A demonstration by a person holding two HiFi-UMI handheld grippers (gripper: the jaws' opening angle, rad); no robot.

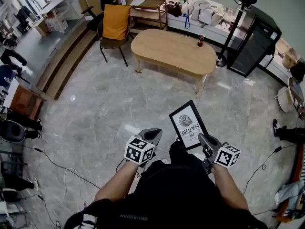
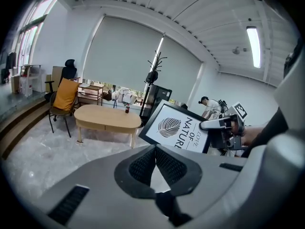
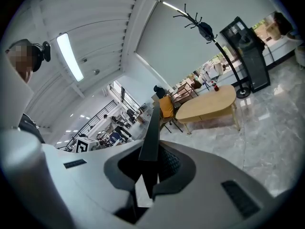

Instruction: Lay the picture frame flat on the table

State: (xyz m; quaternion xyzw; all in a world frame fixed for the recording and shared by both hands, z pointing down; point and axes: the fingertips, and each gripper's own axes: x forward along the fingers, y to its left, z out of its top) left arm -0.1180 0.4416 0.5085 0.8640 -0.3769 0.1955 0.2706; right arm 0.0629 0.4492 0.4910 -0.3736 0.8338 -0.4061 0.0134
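Rt tongs [image 1: 203,139] clamp frame [image 1: 188,124]; table [image 1: 162,47] w/ bottle [image 1: 201,40], chair [image 1: 115,25] ahead.

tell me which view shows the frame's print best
Left gripper view: the frame faces it, leaf and lettering clear. Head view shows the face smaller and tilted. Right gripper view sees only its edge between the jaws.

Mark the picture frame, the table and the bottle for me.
picture frame [image 1: 188,125]: head view, middle of its white print.
table [image 1: 164,49]: head view, bare part of the wooden top.
bottle [image 1: 201,41]: head view, its body.
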